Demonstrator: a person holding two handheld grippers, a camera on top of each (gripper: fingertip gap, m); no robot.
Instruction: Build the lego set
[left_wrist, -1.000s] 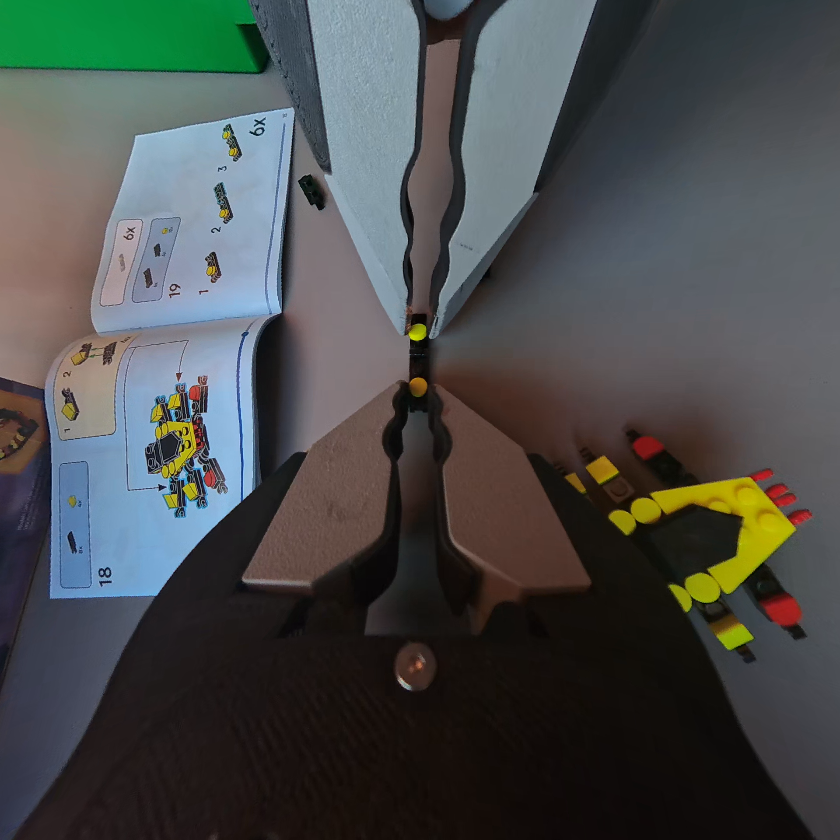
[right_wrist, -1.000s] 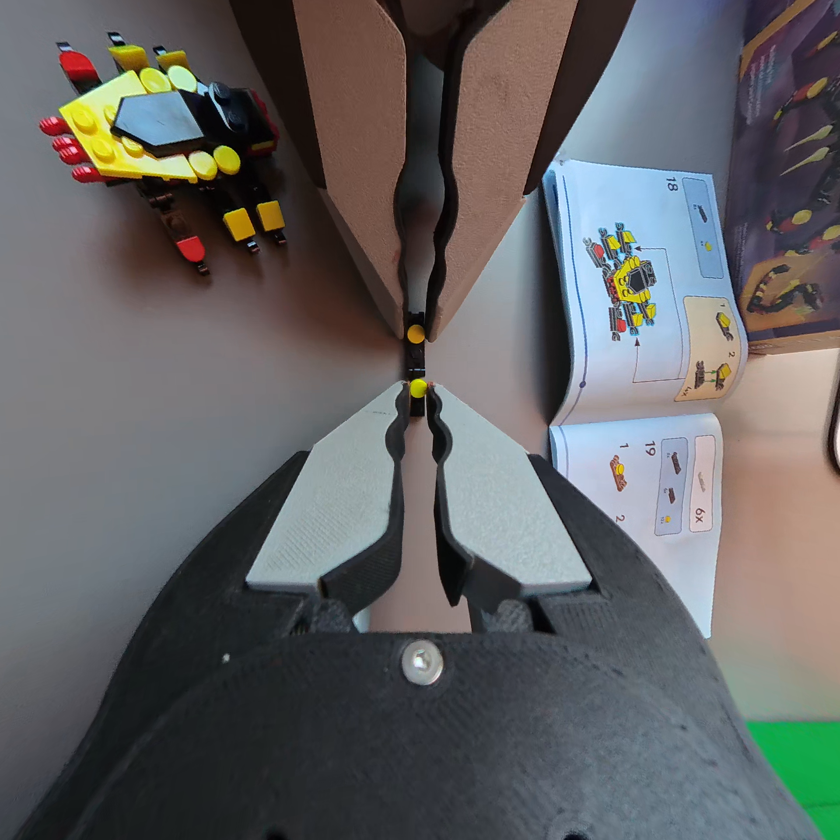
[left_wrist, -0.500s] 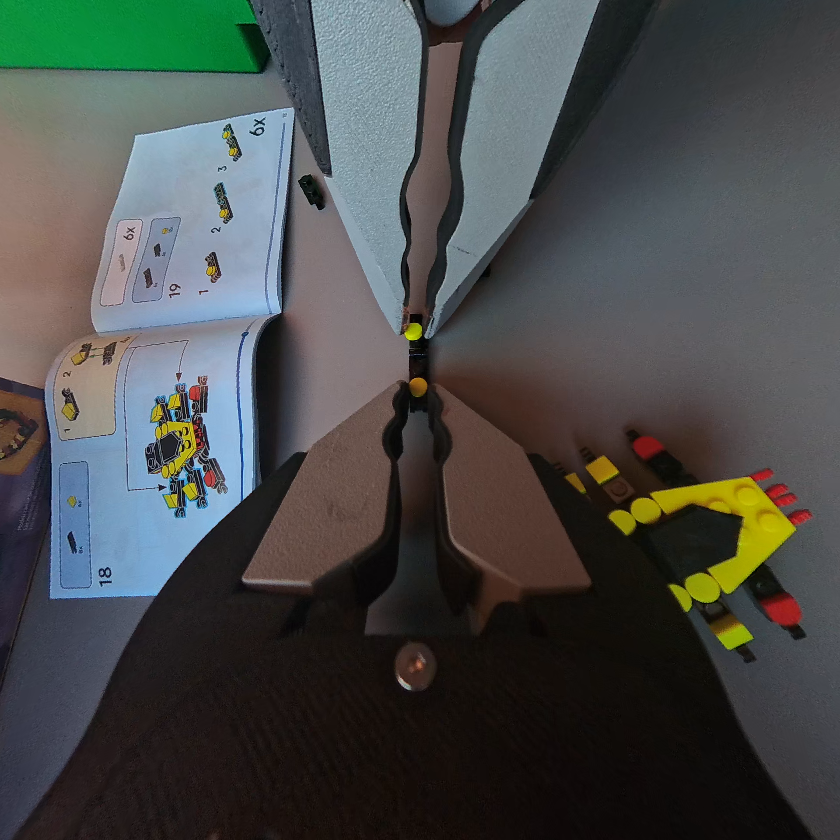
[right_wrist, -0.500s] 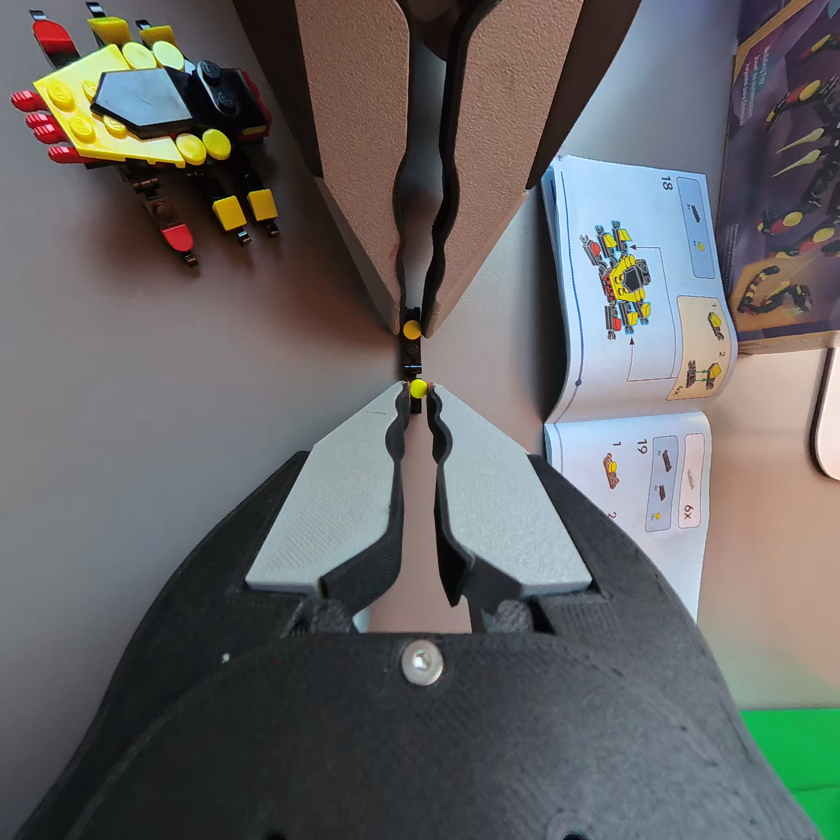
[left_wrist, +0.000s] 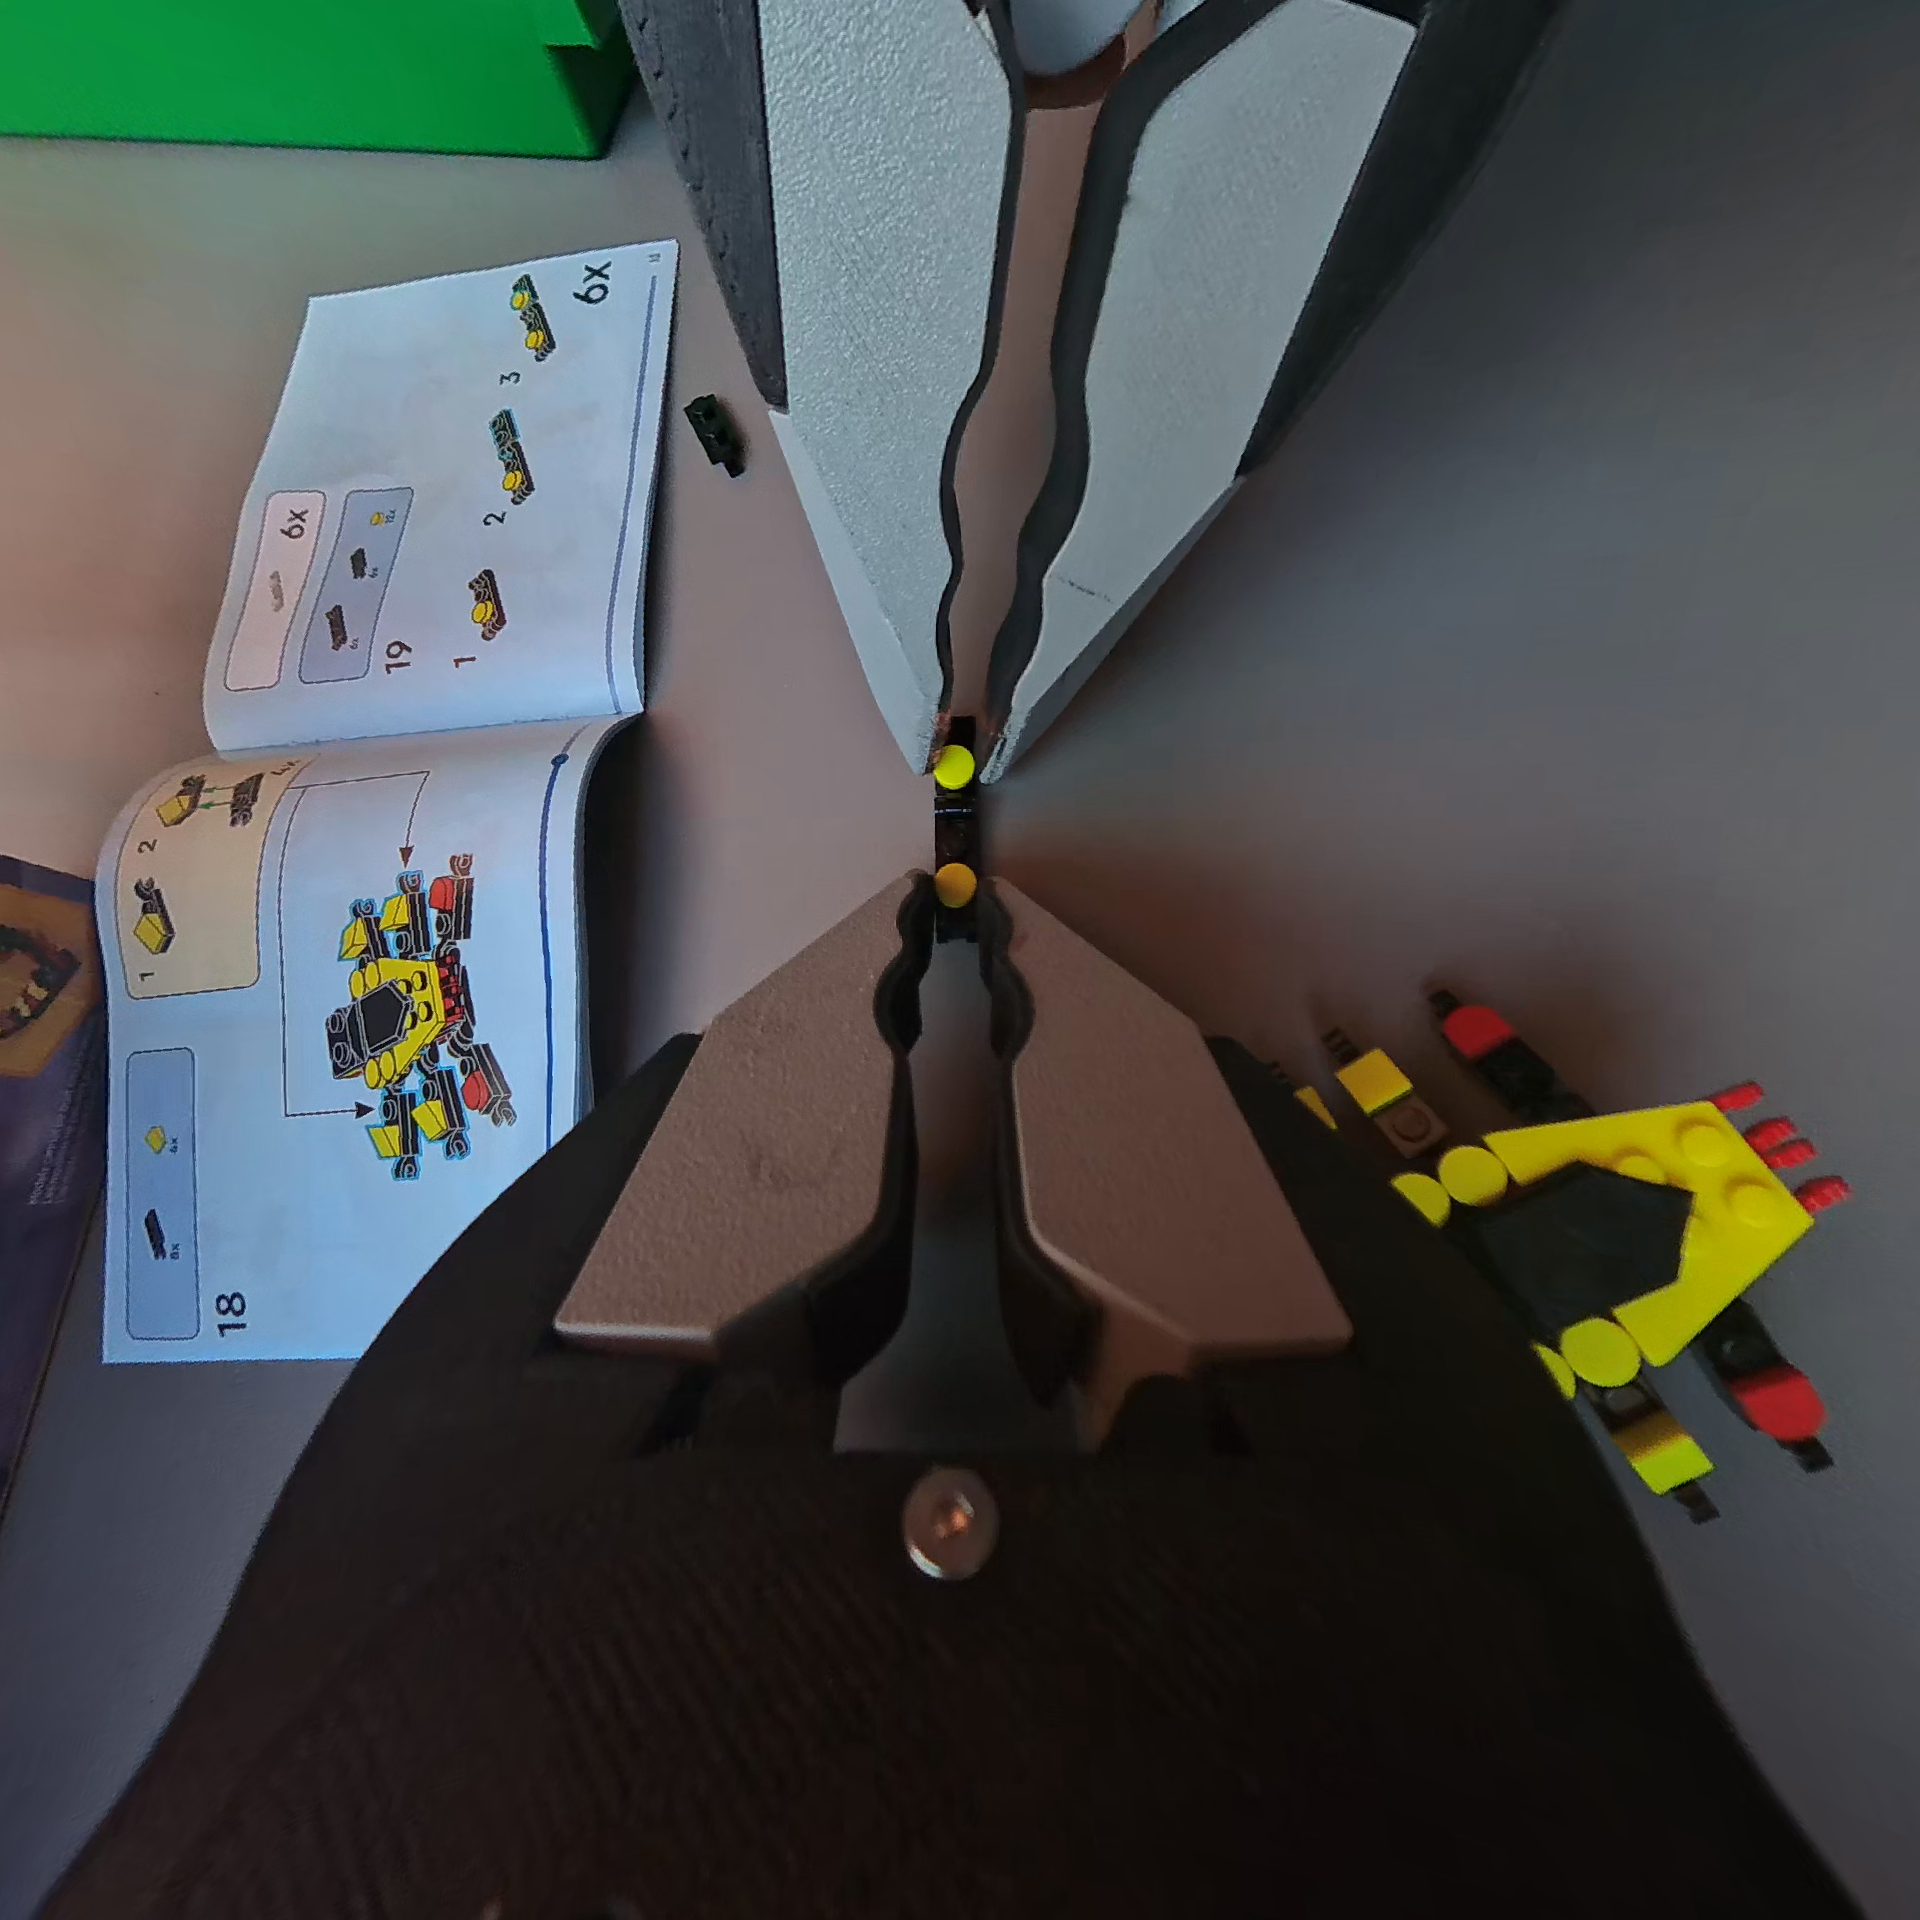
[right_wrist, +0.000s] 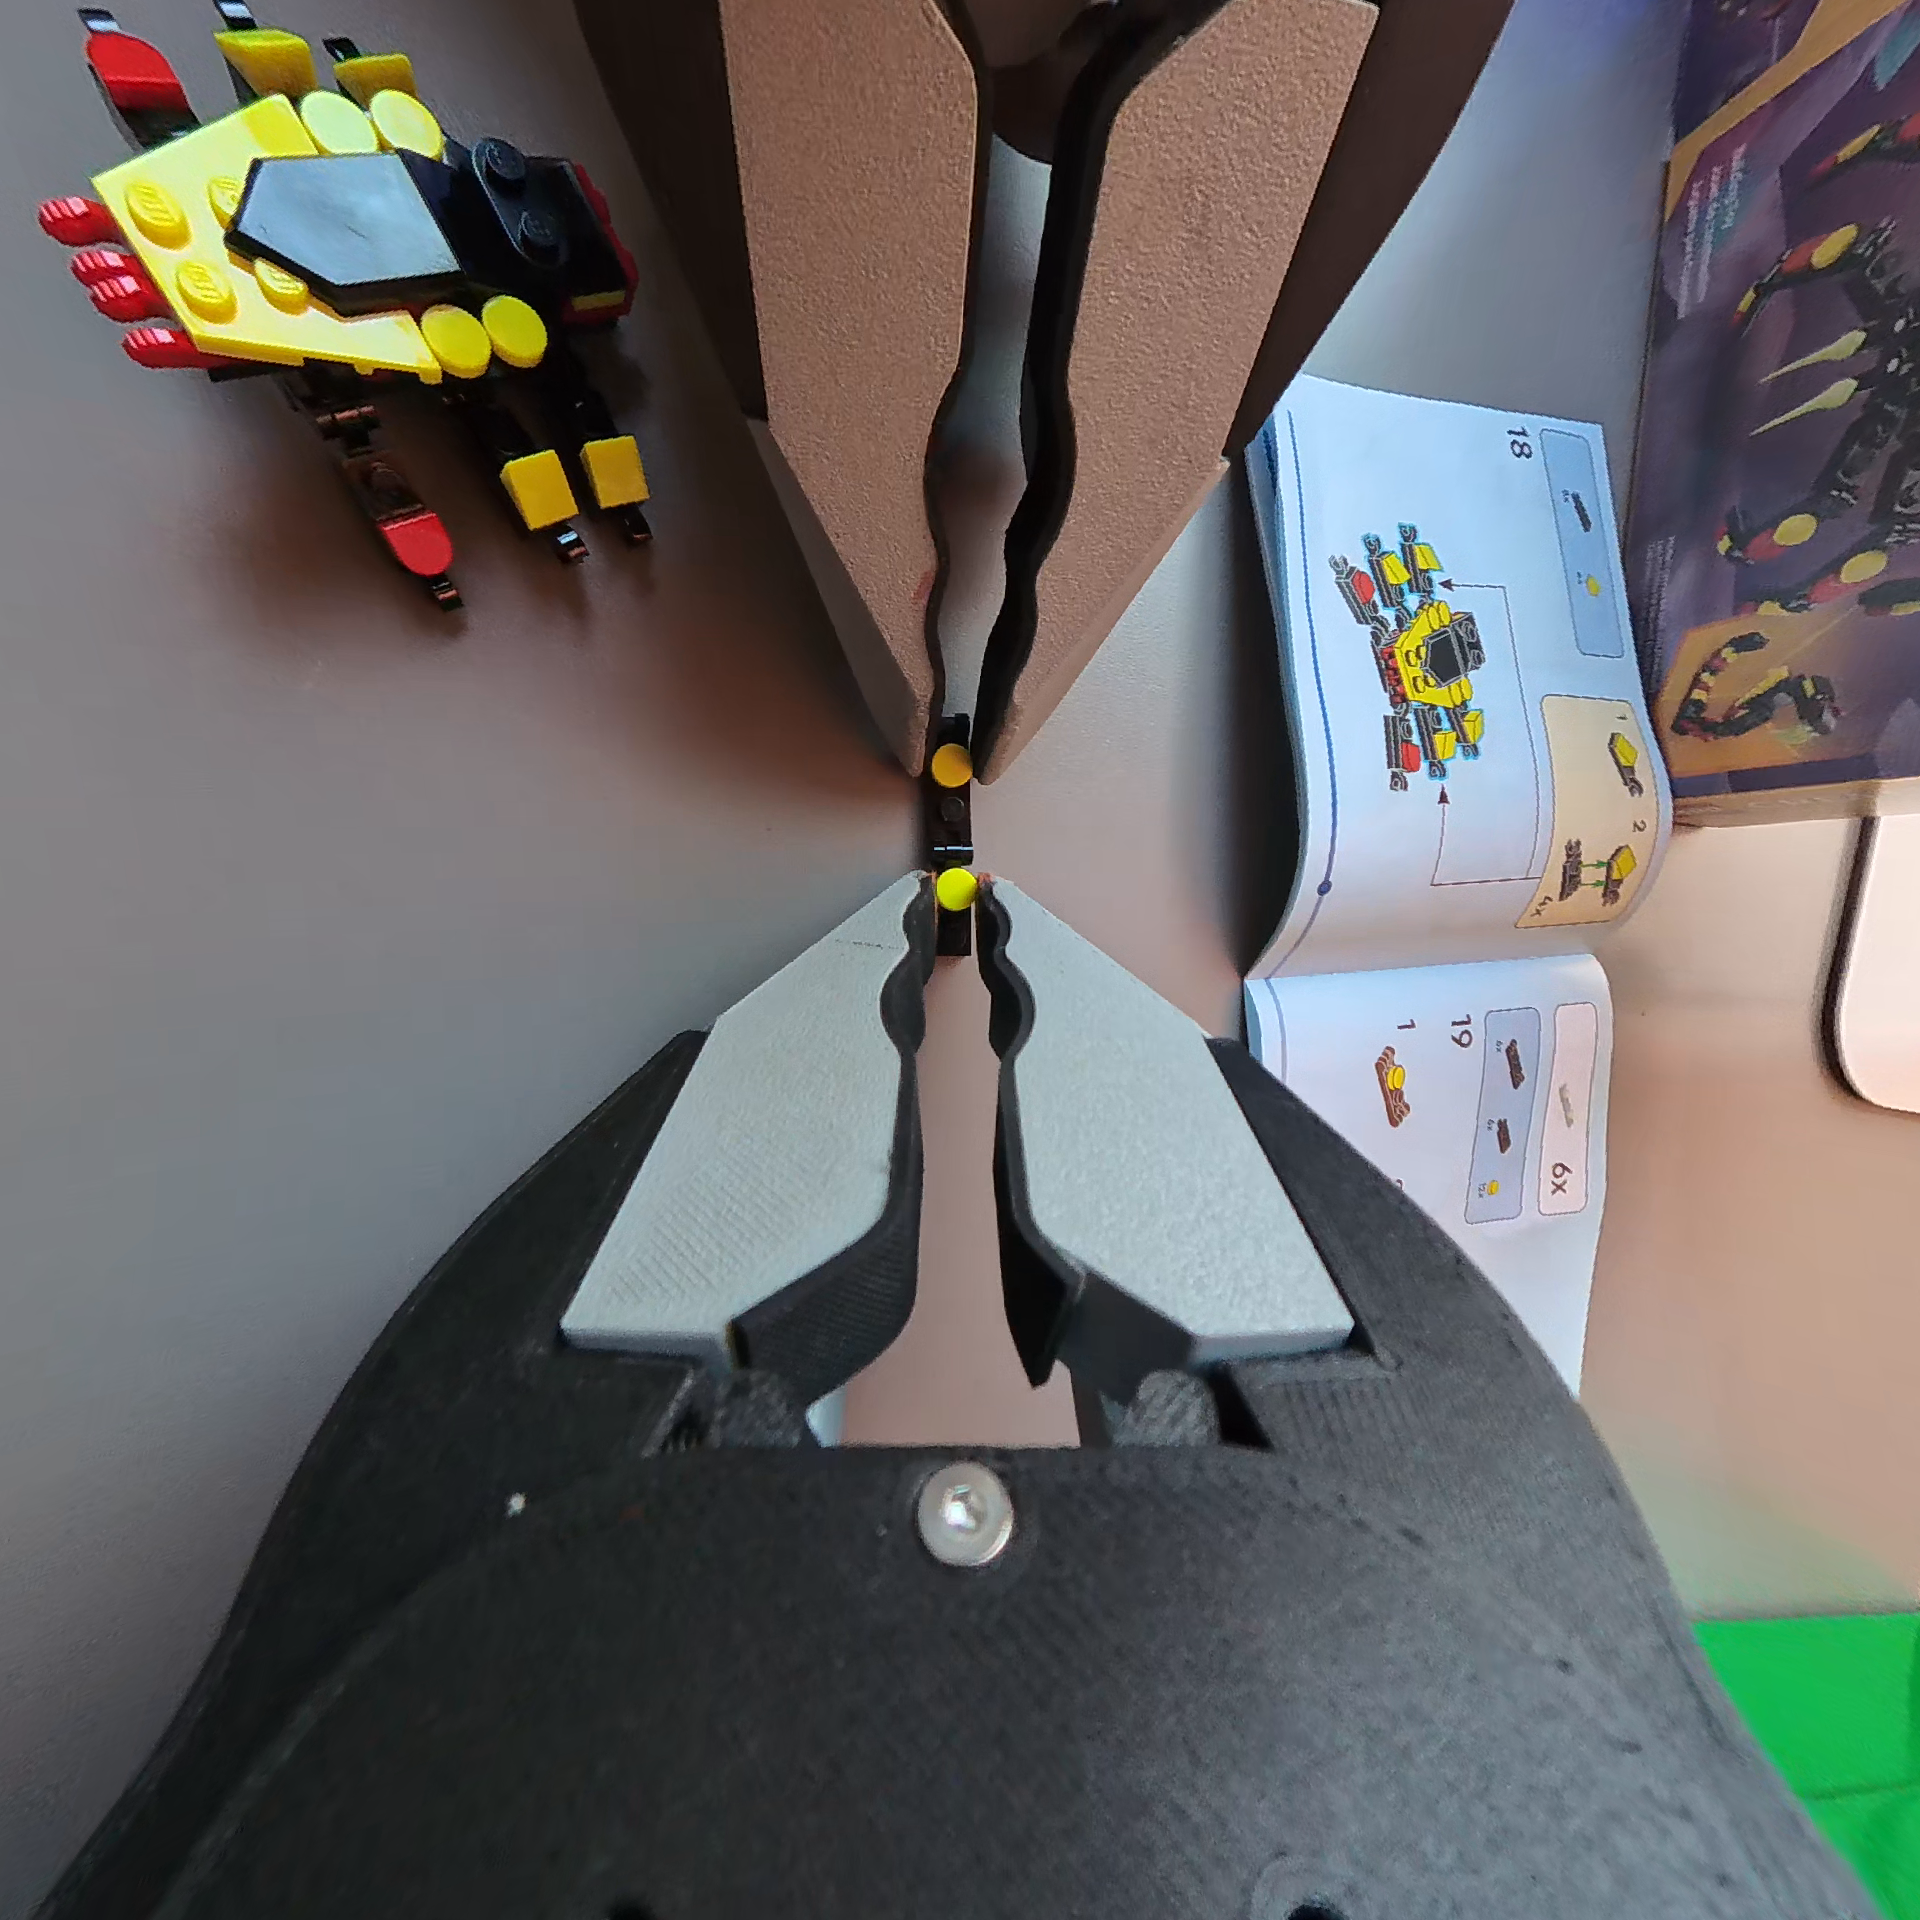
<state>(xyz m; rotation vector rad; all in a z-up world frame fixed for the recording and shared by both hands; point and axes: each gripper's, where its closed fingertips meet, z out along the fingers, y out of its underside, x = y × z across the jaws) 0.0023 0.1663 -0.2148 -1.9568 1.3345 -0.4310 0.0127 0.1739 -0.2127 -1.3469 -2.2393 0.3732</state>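
Held nose to nose above the grey table (left_wrist: 1507, 623), the left gripper (left_wrist: 954, 902) with tan jaws and the right gripper (right_wrist: 954, 902) with pale grey jaws, both pinching the same small leg piece (left_wrist: 954, 826) — a slim black strip with a yellow round tile near each end. Long axis of the strip running straight along the line from one gripper to the other, so each pair of jaws closed on one end and only the short black middle left bare between the tips. Near end with its yellow tile clamped by the left in the left wrist view; far end with the other tile nipped by the right, seen opposite at (left_wrist: 966, 743). Same picture mirrored from the right wrist view: leg piece (right_wrist: 952, 821) in line, left gripper opposite at (right_wrist: 951, 748). Neither nearer than the other — equal hold on a shared strip, which probably means a press along that axis or a hand-over; any twist off the axis likely to pop a joint. Partly built yellow, black and red model (right_wrist: 343, 270) resting on the table well off to one side, toward the lower right in the left wrist view (left_wrist: 1600, 1236), not touched by either. Open instruction booklet (left_wrist: 395, 831) on the opposite side, a loose black piece (left_wrist: 715, 434) just beyond it, a green box (left_wrist: 291, 73) farther back, and the set's box (right_wrist: 1797, 395) past the booklet in the right wrist view
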